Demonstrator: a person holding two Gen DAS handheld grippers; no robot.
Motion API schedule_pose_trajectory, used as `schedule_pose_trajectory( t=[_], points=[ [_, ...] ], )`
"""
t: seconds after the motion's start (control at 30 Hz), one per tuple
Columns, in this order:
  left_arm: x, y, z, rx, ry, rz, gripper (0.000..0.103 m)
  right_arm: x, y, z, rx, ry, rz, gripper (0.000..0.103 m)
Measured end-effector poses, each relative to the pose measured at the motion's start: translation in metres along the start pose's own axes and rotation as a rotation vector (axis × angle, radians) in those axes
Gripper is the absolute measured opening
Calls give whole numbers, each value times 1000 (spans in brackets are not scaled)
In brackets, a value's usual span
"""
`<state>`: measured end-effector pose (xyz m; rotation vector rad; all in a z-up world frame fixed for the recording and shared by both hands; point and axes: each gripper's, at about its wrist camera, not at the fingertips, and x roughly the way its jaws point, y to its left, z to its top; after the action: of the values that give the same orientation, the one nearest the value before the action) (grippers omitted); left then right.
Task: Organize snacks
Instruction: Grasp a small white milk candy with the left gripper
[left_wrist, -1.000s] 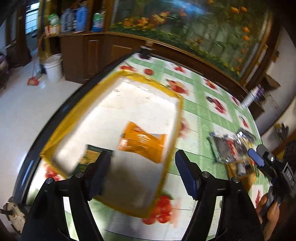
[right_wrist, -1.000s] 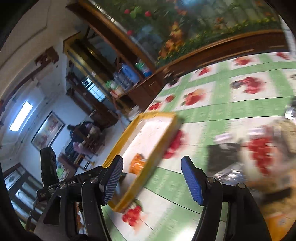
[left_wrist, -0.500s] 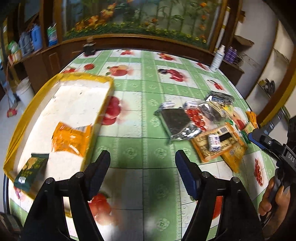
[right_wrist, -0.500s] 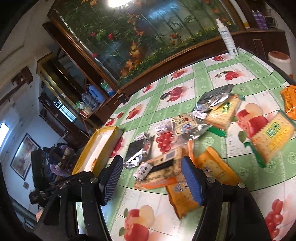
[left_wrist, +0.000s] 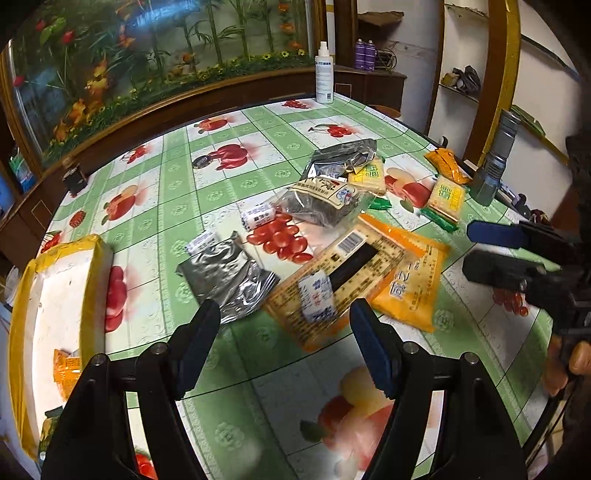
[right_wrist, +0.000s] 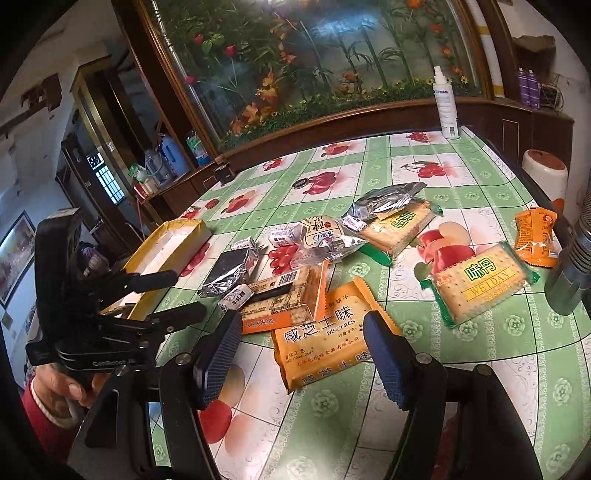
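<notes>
Loose snacks lie in a pile on the green fruit-print tablecloth. My left gripper (left_wrist: 283, 317) hangs open above the near end of a clear cracker pack with a barcode (left_wrist: 332, 280), and a silver foil packet (left_wrist: 225, 277) lies just left of it. My right gripper (right_wrist: 302, 325) is open over an orange biscuit pack (right_wrist: 325, 339), not touching it. A green-edged cracker pack (right_wrist: 480, 284) and a small orange packet (right_wrist: 537, 236) lie further right. The yellow-rimmed tray (left_wrist: 92, 266) at the left holds an orange packet (left_wrist: 66, 369).
A white spray bottle (right_wrist: 447, 107) stands at the table's far edge before the aquarium cabinet. A grey metal cylinder (right_wrist: 572, 266) stands at the right edge. A white stool with an orange top (right_wrist: 545, 173) sits beyond the table. A hand in a red sleeve (right_wrist: 55, 391) holds the left gripper.
Both views have swung from the yellow tray to the snack pile, and the tray now sits at the left edge. The left gripper has rolled. Both grippers stayed open and empty.
</notes>
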<state>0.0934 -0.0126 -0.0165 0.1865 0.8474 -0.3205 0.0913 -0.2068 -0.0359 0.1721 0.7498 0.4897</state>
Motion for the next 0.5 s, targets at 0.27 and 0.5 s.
schedule_pose_trajectory(
  t=[0.27, 0.5],
  points=[
    [24, -4, 5, -73, 35, -15, 72, 6, 4, 4, -33, -8, -29, 70],
    [29, 8, -6, -113, 54, -86, 16, 14, 5, 11, -42, -2, -11, 70]
  ],
)
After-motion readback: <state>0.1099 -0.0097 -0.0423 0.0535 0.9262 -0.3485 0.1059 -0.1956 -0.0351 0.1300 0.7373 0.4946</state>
